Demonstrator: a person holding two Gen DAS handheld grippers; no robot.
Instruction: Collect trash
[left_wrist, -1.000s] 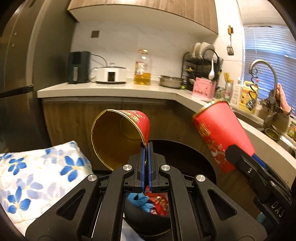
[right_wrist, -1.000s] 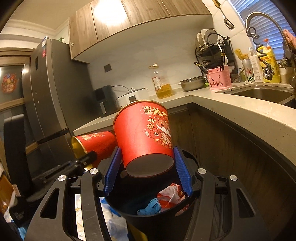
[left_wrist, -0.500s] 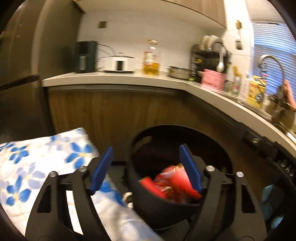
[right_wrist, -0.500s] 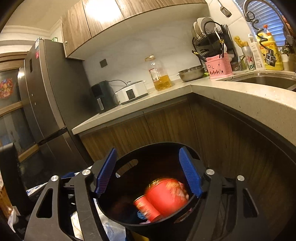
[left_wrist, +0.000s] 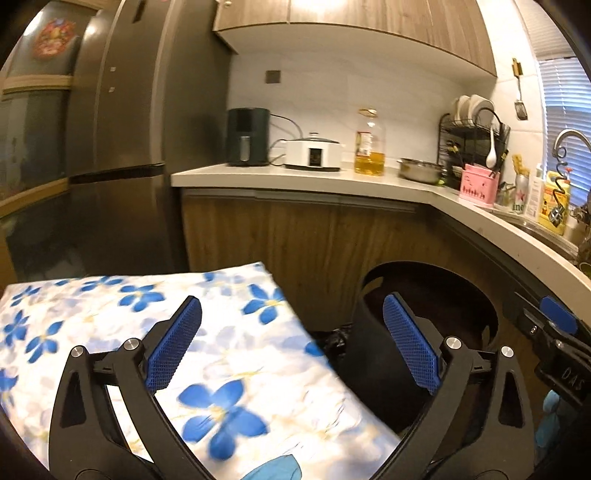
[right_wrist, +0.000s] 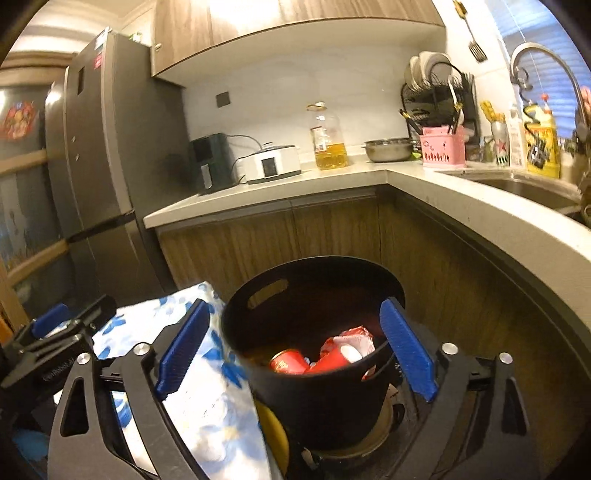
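A black trash bin (right_wrist: 314, 295) stands on the floor by the wooden cabinets. Red paper cups (right_wrist: 325, 356) and crumpled wrappers lie inside it. My right gripper (right_wrist: 295, 347) is open and empty, its blue pads either side of the bin, above and in front of it. My left gripper (left_wrist: 291, 347) is open and empty over a table with a blue-flowered white cloth (left_wrist: 147, 332). The bin (left_wrist: 436, 295) sits at the right in the left wrist view, its contents hidden. The left gripper also shows at the left edge of the right wrist view (right_wrist: 55, 332).
A curved grey countertop (right_wrist: 461, 206) wraps round behind and to the right of the bin, with a sink and tap (right_wrist: 535, 59) on the right. A tall grey fridge (left_wrist: 110, 129) stands at the left. The cloth-covered table (right_wrist: 192, 398) touches the bin's left side.
Both grippers let go of their red cups, which dropped into the bin. Both now stand wide open. The left gripper has swung left, over the flowered cloth.
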